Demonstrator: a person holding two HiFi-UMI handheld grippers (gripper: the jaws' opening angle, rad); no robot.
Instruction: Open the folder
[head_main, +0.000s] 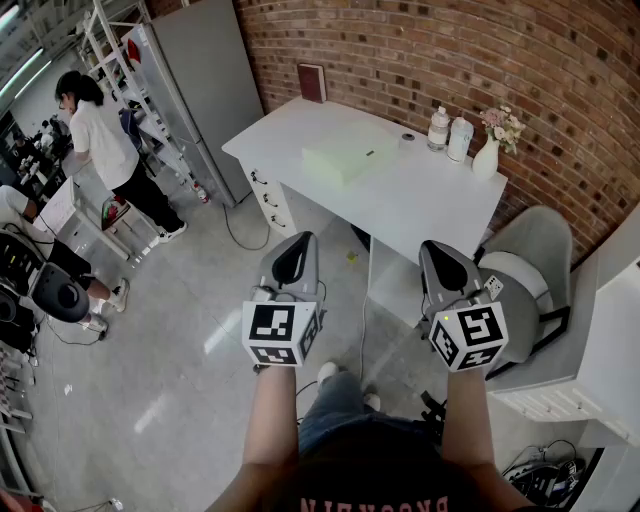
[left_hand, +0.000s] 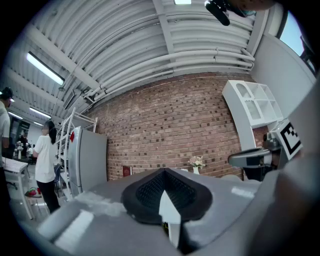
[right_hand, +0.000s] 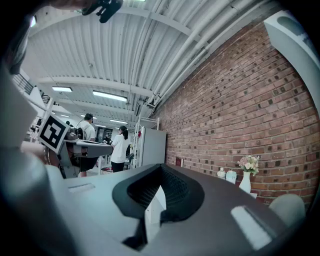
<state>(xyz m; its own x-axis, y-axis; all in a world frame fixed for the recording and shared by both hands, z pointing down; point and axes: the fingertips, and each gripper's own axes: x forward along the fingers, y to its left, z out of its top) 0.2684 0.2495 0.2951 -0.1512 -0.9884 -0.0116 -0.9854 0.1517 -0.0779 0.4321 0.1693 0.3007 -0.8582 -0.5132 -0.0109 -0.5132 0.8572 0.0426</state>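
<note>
A pale green folder (head_main: 345, 155) lies closed on the white table (head_main: 420, 200) against the brick wall. Both grippers are held level over the floor, well short of the table and touching nothing. My left gripper (head_main: 293, 262) has its jaws together with nothing between them; in the left gripper view, the left gripper (left_hand: 165, 172) points at the brick wall. My right gripper (head_main: 445, 268) is likewise shut and empty; in the right gripper view, the right gripper (right_hand: 160, 167) points along the same wall. The folder shows in neither gripper view.
Two bottles (head_main: 448, 132), a vase of flowers (head_main: 490, 150) and a dark red book (head_main: 312, 82) stand at the table's back. A grey chair (head_main: 535, 260) is right of the table, a white cabinet (head_main: 600, 370) further right. A person (head_main: 100, 145) stands by shelving at left.
</note>
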